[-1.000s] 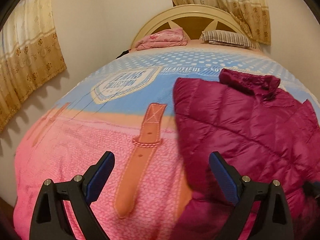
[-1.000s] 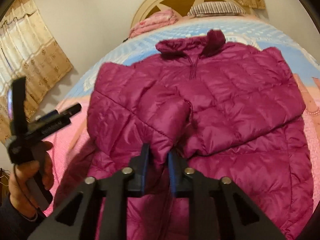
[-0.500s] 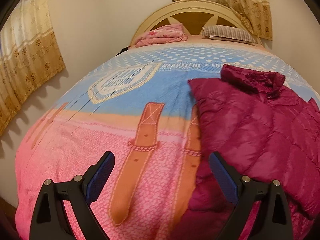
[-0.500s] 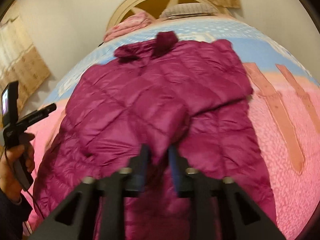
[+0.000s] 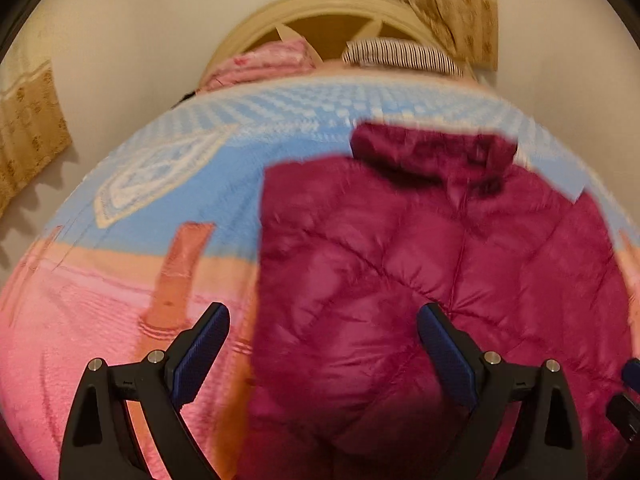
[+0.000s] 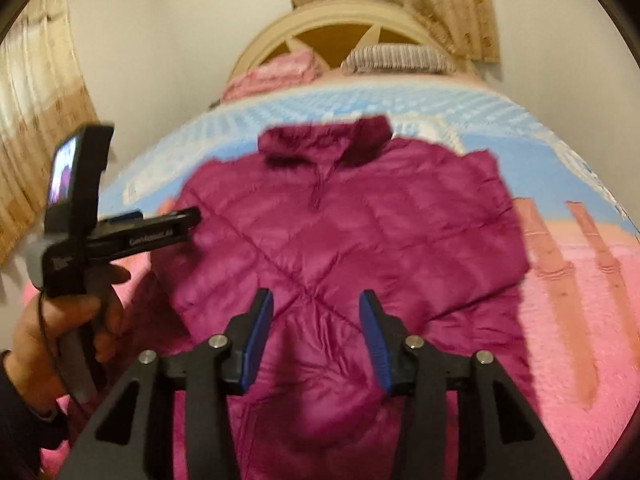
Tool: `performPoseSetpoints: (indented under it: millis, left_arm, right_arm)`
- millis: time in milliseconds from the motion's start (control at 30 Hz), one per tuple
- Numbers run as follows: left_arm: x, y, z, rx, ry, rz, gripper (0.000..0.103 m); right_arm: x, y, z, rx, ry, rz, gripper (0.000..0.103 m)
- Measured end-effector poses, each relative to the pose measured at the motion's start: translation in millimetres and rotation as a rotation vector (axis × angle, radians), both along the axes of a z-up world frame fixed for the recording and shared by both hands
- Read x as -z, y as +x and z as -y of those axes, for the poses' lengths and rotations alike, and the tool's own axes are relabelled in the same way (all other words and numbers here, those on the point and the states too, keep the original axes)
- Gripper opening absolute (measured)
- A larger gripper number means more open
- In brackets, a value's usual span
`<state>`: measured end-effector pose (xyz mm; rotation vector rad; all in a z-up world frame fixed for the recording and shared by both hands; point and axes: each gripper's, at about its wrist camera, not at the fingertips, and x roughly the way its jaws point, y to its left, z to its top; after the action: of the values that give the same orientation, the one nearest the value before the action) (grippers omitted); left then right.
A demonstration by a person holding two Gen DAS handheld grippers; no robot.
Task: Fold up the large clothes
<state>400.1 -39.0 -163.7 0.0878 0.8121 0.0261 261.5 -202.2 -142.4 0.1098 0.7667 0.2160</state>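
While the left gripper (image 5: 322,354) tips down over the bed (image 5: 168,184) with its jaws spread wide and nothing pinched, a hand (image 6: 60,332) shows in the right wrist view, wrapped round its handle near the bed's left edge. The right gripper (image 6: 316,340) points down too; its jaws have just been opening, they stand apart now, released, only fabric below them and none pressed between the pads.

And there's the jacket (image 6: 340,240): one magenta quilted puffer, lying flat across the middle of the bed, collar (image 6: 324,144) toward the headboard (image 6: 340,28), short zip running down from the neck. Both sleeves look folded in across the front, meeting in diagonal seams over the chest. Both views are blurred.

Count it up: one jacket, two grippers, one striped pillow (image 5: 400,56) and one pink folded blanket (image 5: 260,64) up at the head edge.
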Motion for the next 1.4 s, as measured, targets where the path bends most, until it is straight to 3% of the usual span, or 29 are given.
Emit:
performPoseSetpoints:
  millis: [67,233,433,600,1400]
  left_arm:
    - [15,4,-2,-0.012,0.014,-0.020,0.096]
    - [36,12,-22,-0.009,-0.120,-0.079,0.099]
    - [47,16,-25,-0.023,-0.147,-0.121,0.102]
    - [47,15,-21,-0.027,-0.112,-0.120,0.102]
    - [48,17,-21,-0.028,-0.110,-0.120,0.102]
  right_arm:
    - [12,7,-1,-0.005,-0.016,-0.019,0.043]
    - [32,5,-1,-0.014,-0.044,-0.034,0.042]
    - [37,10,-2,-0.009,-0.044,-0.051,0.042]
    - [41,15,-7,-0.002,-0.067,-0.063,0.042]
    - [45,17,-10,0.002,-0.088,-0.067,0.042]
